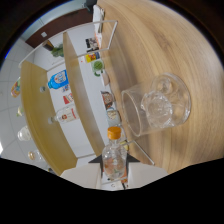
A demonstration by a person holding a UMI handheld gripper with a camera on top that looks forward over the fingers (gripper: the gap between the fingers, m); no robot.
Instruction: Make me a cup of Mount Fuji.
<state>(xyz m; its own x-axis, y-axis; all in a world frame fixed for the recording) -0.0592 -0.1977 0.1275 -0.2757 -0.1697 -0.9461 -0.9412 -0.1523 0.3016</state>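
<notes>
A: Surface (165, 45) first: pale wood grain, filling the side beyond the glass. The whole view is rolled on its side, so you see the shelves running the wrong way.

B: What is on the shelves?

A: A clear acrylic rack (107, 60) stands on the wood, with small labelled packets or bottles inside; the labels are too small to read. Behind it, wooden shelves (40, 105) against a white tiled wall carry a blue-labelled pouch (58, 79) and a clear bottle with a red label (66, 115). Some green leaves (57, 50) show near the far end.

B: And the task's things?

A: A clear glass mug (157, 104) lies across your view with its base and handle toward the lens, touching the wood, just beside the rack's edge. It looks empty. Nearer you, a small clear bottle with an orange cap (114, 155) sits between the tool and the rack, cap pointing away from you.

B: State of your tool?

A: Tool (114, 167): only two dark fingertips (97, 161) show above the black mask, one on each side of the small bottle's body. They appear to sit right against it, so you seem to be gripping the bottle, though the contact itself is partly hidden by the glare on the glass.
</notes>
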